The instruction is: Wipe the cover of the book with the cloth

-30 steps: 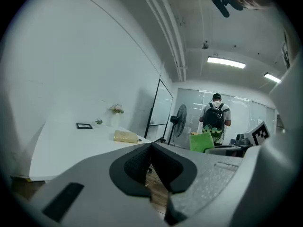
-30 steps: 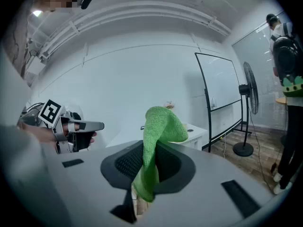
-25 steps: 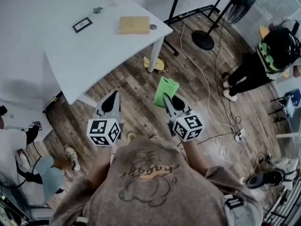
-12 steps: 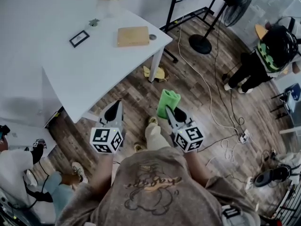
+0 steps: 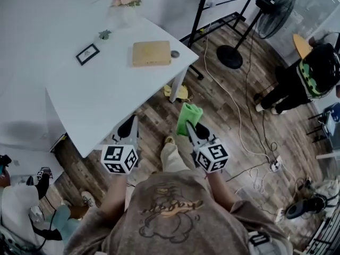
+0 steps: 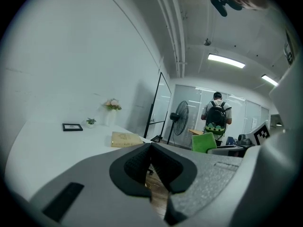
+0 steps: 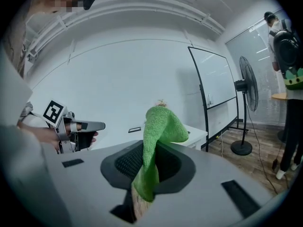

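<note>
Table (image 5: 101, 94) and tan book (image 5: 151, 53), which is lying near the table's far corner, are now sitting closer to the person than a second ago, as both grippers are advancing toward them. The left gripper (image 5: 129, 123) is arriving beside the table's near edge, jaws pressed together and empty. The right gripper (image 5: 191, 127) is clamping the green cloth (image 5: 188, 115) over the floor, well apart from the book.
</note>
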Demonstrator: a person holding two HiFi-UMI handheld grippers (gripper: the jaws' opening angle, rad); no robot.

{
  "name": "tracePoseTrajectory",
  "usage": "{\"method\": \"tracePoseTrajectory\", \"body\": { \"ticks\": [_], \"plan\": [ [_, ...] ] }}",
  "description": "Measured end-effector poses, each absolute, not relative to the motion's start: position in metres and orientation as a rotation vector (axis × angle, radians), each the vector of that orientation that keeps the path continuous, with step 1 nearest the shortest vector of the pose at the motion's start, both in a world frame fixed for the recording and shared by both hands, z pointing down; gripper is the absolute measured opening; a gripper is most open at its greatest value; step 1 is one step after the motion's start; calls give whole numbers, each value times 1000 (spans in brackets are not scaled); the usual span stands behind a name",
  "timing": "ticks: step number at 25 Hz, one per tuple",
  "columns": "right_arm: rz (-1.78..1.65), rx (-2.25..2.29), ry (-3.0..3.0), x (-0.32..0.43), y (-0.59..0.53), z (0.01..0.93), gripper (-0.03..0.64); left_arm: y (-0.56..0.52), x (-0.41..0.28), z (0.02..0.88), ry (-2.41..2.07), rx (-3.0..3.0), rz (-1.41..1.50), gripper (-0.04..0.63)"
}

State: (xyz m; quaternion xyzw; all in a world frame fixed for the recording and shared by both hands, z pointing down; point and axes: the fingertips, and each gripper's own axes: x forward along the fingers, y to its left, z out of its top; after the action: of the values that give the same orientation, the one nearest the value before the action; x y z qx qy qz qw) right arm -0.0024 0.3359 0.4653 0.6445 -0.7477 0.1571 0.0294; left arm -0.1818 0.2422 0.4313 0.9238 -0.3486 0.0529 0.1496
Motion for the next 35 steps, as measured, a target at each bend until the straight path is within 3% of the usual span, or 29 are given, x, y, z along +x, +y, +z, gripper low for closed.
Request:
{"method": "tracePoseTrajectory", "body": {
  "ticks": [17, 35],
  "plan": [
    [551, 1769, -2482, 79, 148, 460, 63, 74, -96, 421, -1156, 2582, 190, 3],
    [584, 1737, -2492, 98, 29, 468, 64, -52, -78, 415, -1125, 2621, 205, 5]
  ]
}}
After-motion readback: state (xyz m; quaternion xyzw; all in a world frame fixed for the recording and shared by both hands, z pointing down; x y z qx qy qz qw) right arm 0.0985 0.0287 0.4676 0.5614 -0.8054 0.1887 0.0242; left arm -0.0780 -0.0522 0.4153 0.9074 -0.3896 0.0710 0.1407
